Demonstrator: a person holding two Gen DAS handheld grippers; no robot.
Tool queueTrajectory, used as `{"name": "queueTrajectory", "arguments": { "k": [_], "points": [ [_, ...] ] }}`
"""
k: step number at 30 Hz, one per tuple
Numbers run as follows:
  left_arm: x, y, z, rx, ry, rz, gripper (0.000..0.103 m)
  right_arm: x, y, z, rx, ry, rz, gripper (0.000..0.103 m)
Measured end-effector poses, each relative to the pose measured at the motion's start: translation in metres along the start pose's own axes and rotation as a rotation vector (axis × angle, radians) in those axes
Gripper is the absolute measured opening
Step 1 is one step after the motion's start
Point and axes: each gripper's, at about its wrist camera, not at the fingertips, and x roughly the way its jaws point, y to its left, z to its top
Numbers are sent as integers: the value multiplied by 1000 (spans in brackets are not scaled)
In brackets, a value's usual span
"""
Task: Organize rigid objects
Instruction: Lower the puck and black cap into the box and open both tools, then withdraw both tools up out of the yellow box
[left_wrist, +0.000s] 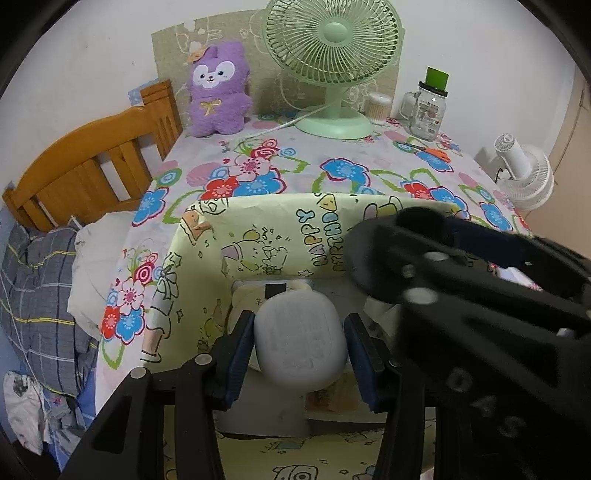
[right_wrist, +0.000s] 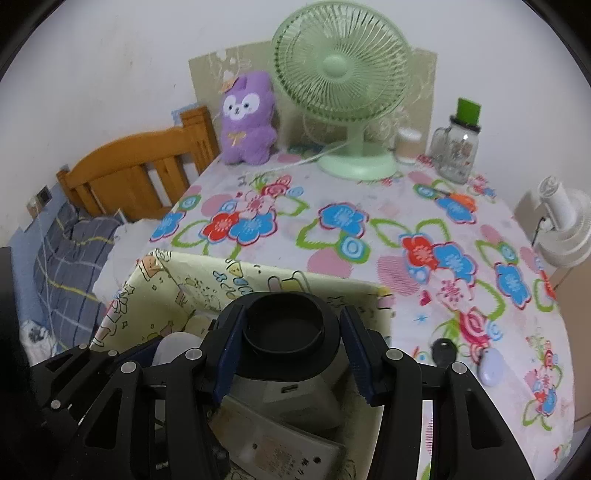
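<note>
At the back of the table I see a green fan (right_wrist: 341, 70) on its round base, its white cord trailing across the floral cloth (right_wrist: 369, 254). Left of it a purple plush (left_wrist: 218, 88) sits upright against a beige board (left_wrist: 166, 51) that leans on the wall. Right of the fan stands a small tub (left_wrist: 378, 107), then a glass jar (left_wrist: 428, 107) with a green top. Near the jar I can make out something with orange handles (left_wrist: 437, 151), too small to identify. Off the table's left is a wooden headboard (left_wrist: 85, 162) and a plaid blanket (left_wrist: 40, 295); off its right, a white fan (right_wrist: 565, 229).
</note>
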Motion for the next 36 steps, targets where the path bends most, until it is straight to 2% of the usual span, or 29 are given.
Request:
{"name": "queueTrajectory", "arguments": {
  "k": [2, 4, 5, 6, 10, 12, 15, 36],
  "points": [
    [-1, 0, 1, 8, -2, -2, 56, 4, -2, 1, 16, 3, 25, 55],
    [-3, -2, 2, 13, -9, -16, 66, 6, -2, 1, 29, 1, 54, 55],
    [-6, -2, 3, 16, -20, -9, 80, 7, -2, 1, 30, 4, 67, 56],
    [-7, -3, 3, 18, -30, -1, 89, 8, -1, 2, 27, 7, 72, 56],
    [-14, -4, 5, 38, -78, 46, 90, 6, 5, 3, -13, 2, 82, 60],
    [-14, -3, 6, 30, -77, 41, 90, 3, 6, 2, -33, -9, 75, 74],
    [-16, -4, 6, 21, -68, 19, 92, -4, 7, 0, -58, -38, 57, 79],
    [-50, -57, -2, 79, -129, -21, 102, -61, -34, -18, -27, -114, -17, 91]
  ]
}}
